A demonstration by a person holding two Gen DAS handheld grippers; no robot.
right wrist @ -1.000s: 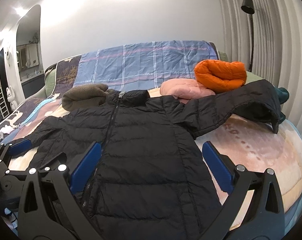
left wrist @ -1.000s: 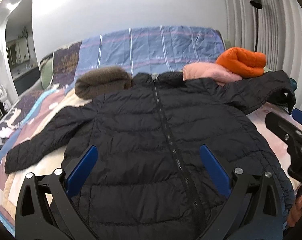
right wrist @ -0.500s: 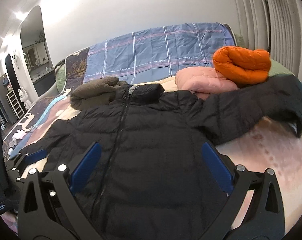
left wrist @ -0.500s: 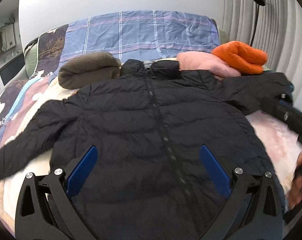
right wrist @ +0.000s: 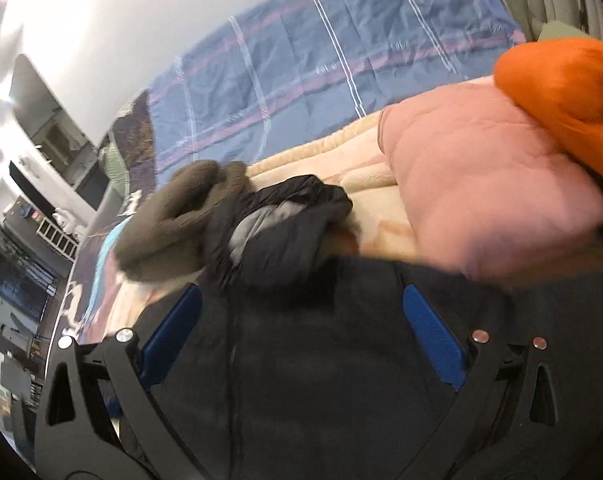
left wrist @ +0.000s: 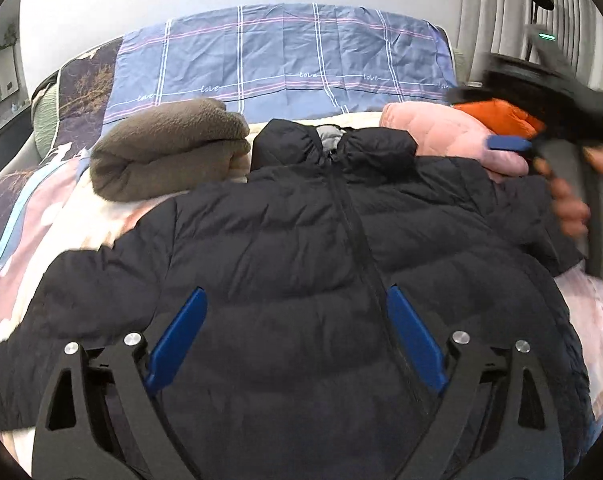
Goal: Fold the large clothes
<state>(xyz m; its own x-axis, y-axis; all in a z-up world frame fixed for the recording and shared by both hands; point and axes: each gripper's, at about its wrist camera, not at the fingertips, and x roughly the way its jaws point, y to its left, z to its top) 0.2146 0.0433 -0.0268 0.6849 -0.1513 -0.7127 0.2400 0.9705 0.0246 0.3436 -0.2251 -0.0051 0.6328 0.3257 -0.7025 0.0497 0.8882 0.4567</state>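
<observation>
left tongs (left wrist: 297, 320): mine, jaws wide, over jacket chest
fleece (left wrist: 165, 148): brown, left of collar
jacket (left wrist: 301, 248): black, flat on bed, zipped, sleeves spread
right tongs (right wrist: 301, 320): wide, near collar, holding nothing

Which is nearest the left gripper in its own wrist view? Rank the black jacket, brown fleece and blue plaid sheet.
1. Black jacket: directly between and under the left gripper fingers.
2. Brown fleece: beyond the jacket, left.
3. Blue plaid sheet: farthest, at the back.
</observation>
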